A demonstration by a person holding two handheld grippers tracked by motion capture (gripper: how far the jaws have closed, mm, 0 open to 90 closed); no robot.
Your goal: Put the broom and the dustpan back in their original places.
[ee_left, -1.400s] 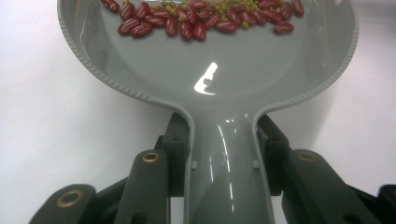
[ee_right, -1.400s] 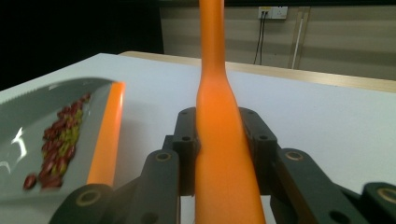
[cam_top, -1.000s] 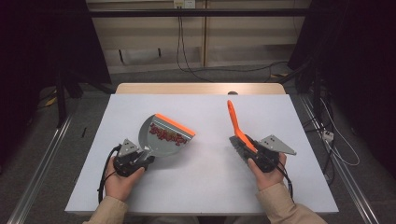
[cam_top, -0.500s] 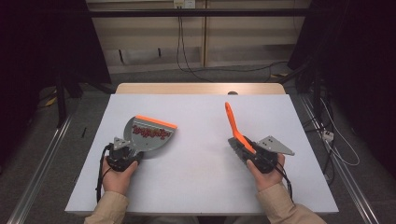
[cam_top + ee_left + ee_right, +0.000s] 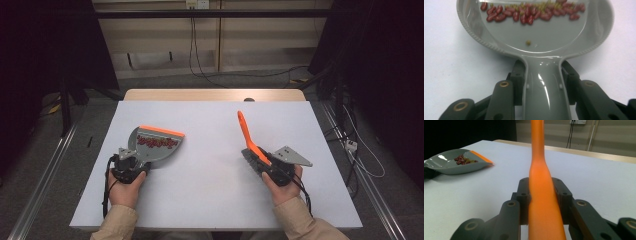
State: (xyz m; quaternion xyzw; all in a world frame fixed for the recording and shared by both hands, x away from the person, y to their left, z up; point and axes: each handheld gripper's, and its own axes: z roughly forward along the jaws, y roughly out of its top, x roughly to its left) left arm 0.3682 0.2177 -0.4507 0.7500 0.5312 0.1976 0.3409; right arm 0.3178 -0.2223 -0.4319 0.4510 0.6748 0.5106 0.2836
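A grey dustpan point(image 5: 156, 145) with an orange front lip is over the left half of the white table point(image 5: 210, 180). My left gripper point(image 5: 134, 160) is shut on its handle. In the left gripper view the jaws clamp the handle of the dustpan point(image 5: 544, 40) on both sides at my left gripper point(image 5: 543, 75). Several red beans point(image 5: 531, 13) and a few yellowish grains lie near the pan's front. My right gripper point(image 5: 264, 165) is shut on an orange brush point(image 5: 246, 131), whose handle slants up and away. The right gripper view has the brush handle point(image 5: 541, 170) pinched at my right gripper point(image 5: 541, 188), with the dustpan point(image 5: 449, 165) to the left.
A wooden edge point(image 5: 215, 94) borders the table's far side. Cables point(image 5: 200, 65) hang along the back wall and lie on the floor. Metal rails point(image 5: 45, 175) run beside the table. The grey three-cornered plate point(image 5: 292, 156) sits on the right gripper.
The dustpan has swung to the left with my left gripper, and its orange lip now lies nearly across the table. The brush and right hand have barely moved.
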